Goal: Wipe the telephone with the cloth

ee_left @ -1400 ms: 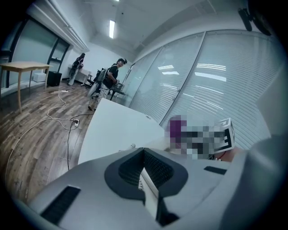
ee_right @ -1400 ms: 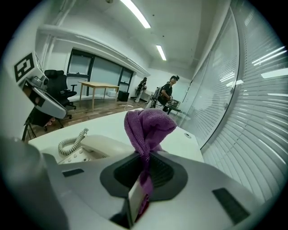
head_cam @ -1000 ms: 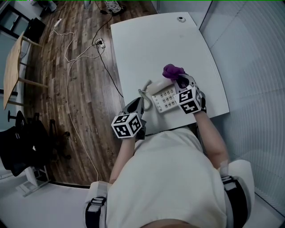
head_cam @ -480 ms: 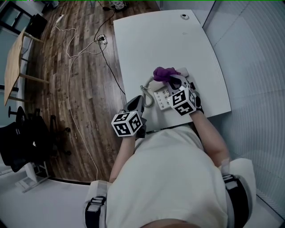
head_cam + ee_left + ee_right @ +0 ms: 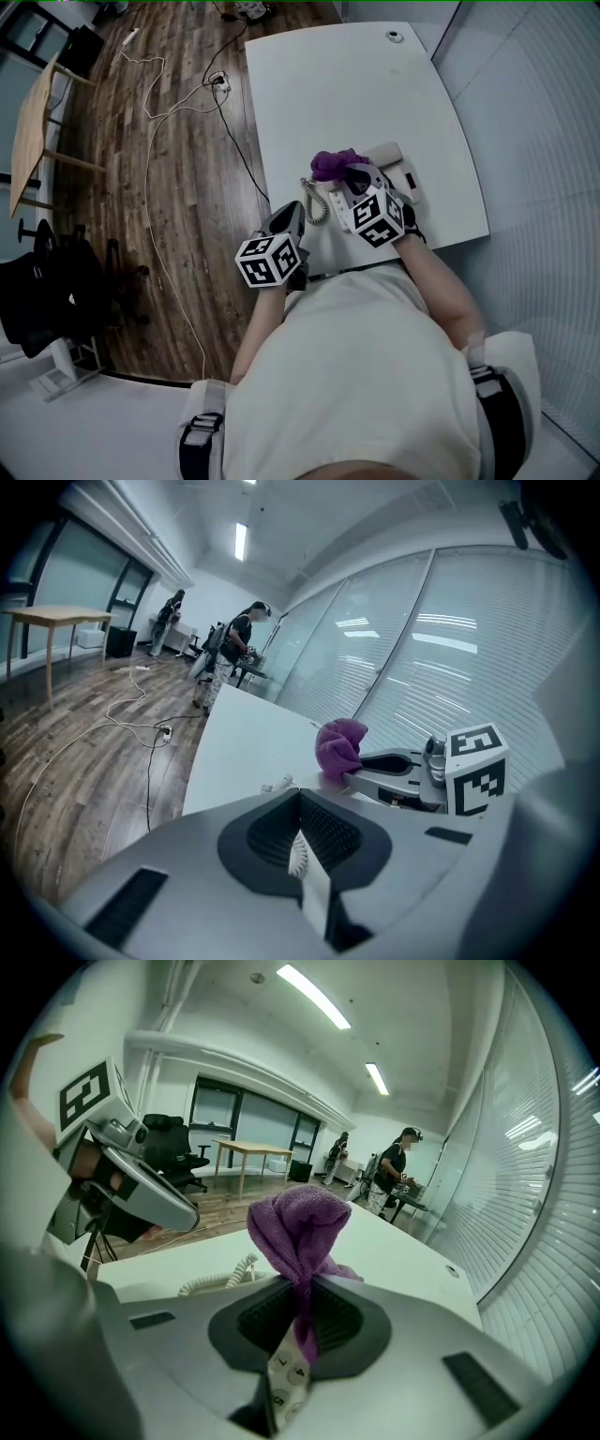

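Note:
The pale telephone (image 5: 389,157) lies near the front edge of the white table (image 5: 356,84), its coiled cord (image 5: 314,202) trailing to the left. My right gripper (image 5: 351,178) is shut on a purple cloth (image 5: 330,164), which is bunched over the phone's left end. In the right gripper view the cloth (image 5: 298,1222) sticks up from the shut jaws and keypad buttons (image 5: 281,1372) show below them. My left gripper (image 5: 291,217) hovers at the table's front left edge, beside the cord, shut with nothing in it. The left gripper view has the cloth (image 5: 339,745) ahead.
Cables (image 5: 159,103) and a power strip run over the wooden floor left of the table. A wooden side table (image 5: 28,131) and a black chair (image 5: 47,300) stand farther left. A glass wall with blinds borders the right. A round grommet (image 5: 395,37) sits at the table's far end.
My right gripper has carried the cloth leftward across the telephone, from its far right part to its left end. The left gripper has stayed put.

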Demonstrator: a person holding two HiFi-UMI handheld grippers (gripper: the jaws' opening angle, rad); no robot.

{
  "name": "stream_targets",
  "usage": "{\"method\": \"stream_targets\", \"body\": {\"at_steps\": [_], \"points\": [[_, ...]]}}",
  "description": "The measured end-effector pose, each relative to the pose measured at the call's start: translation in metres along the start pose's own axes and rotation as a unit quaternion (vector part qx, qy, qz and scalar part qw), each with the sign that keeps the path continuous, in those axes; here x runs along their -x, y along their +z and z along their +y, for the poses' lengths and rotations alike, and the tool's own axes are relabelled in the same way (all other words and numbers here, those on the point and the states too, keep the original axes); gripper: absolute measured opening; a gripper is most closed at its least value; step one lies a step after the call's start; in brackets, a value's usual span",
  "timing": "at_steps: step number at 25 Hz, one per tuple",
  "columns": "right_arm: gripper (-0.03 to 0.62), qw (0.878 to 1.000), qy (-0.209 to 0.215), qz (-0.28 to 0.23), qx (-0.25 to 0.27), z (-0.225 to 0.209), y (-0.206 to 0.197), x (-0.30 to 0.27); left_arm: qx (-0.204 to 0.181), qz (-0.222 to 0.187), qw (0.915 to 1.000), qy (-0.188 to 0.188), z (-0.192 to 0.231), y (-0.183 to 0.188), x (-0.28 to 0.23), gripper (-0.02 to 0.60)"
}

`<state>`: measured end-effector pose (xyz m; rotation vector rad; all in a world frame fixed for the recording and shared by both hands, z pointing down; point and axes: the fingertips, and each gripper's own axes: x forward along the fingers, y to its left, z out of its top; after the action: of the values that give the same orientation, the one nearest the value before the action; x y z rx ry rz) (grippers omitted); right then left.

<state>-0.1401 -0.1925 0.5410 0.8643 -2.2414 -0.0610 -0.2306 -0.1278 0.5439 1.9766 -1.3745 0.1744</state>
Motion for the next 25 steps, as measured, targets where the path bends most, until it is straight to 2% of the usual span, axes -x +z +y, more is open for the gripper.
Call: {"method": "stream_targets", "body": {"at_steps": [4, 8, 16, 25], "points": [[0.044, 1.000, 0.017, 0.003, 0.014, 0.018, 0.005, -0.004, 0.003, -0.001, 1.0000, 0.003, 0.003, 0.001, 0.007, 0.021], [0.044, 0.999, 0.040, 0.009, 0.005, 0.033, 0.003, -0.015, 0.007, -0.004, 0.9999, 0.009, 0.010, 0.000, 0.010, 0.021], [0.044, 0.998, 0.057, 0.010, 0.007, 0.049, 0.005, -0.030, 0.020, -0.010, 0.9995, 0.022, 0.024, -0.003, 0.017, 0.021], [0.044, 0.997, 0.076, 0.018, 0.004, 0.066, 0.008, -0.040, 0.023, -0.012, 0.9995, 0.018, 0.026, -0.001, 0.017, 0.021]]}}
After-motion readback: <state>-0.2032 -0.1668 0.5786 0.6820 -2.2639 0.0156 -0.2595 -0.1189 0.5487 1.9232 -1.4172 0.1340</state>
